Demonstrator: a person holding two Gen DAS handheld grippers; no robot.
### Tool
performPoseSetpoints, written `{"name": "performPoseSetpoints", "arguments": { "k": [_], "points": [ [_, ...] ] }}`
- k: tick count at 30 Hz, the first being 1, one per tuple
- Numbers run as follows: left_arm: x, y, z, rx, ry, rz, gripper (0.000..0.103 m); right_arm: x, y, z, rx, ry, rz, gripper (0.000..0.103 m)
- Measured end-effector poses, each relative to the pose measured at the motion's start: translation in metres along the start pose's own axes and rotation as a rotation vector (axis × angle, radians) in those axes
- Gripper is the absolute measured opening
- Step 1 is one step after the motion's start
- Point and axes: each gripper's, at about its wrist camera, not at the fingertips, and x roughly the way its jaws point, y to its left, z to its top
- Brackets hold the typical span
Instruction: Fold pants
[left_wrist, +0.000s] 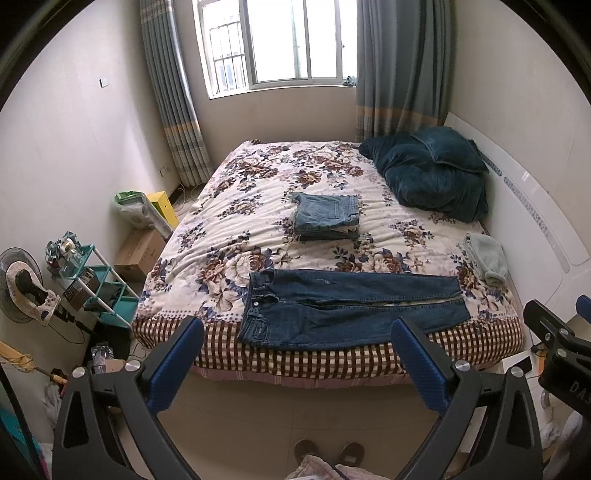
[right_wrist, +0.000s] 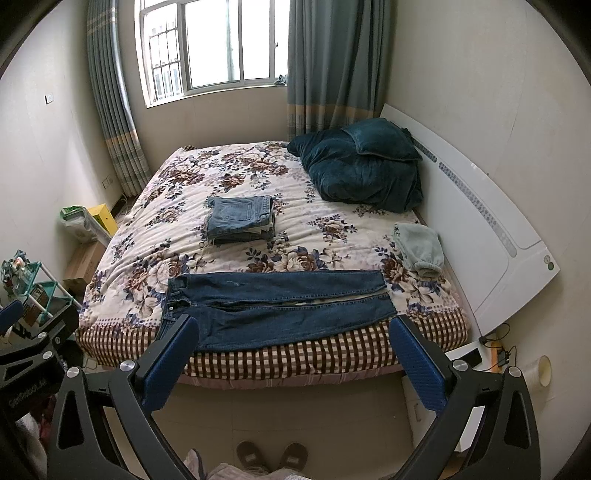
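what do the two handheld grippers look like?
Both match: the left gripper and right gripper have black cut-out frames, silver pivot bolts and blue textured finger pads. Partly legible white lettering marks each body. No cables or sleeves show.

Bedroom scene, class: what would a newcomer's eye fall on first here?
Dark blue jeans lie flat along the near edge of the floral bed, waistband to the left. Behind them sits a folded stack of lighter jeans mid-bed, and a teal blanket heap fills the far right corner.
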Motion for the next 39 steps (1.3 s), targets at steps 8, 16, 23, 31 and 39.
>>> {"name": "performPoseSetpoints", "arguments": {
  "k": [8, 16, 23, 31, 39],
  "points": [
    [0.002, -0.003, -0.003, 0.003, 0.004, -0.004, 0.103, 0.001, -0.001, -0.002, -0.001, 0.0, -0.001, 0.103],
    [0.003, -0.004, -0.002, 0.003, 0.004, -0.002, 0.103, 0.002, -0.001, -0.001, -0.001, 0.001, -0.001, 0.103],
    [0.004, -0.007, -0.003, 0.008, 0.009, -0.006, 0.103, 0.004, -0.004, -0.005, 0.002, 0.005, 0.0, 0.103],
    [0.016, -0.006, -0.005, 0.003, -0.008, -0.001, 0.103, 0.026, -0.002, -0.024, 0.032, 0.012, -0.014, 0.103],
    [0.107, -0.017, 0.011, 0.035, 0.025, 0.048, 0.103, 0.114, -0.008, -0.03, 0.109, 0.049, -0.093, 0.103]
  ]
}}
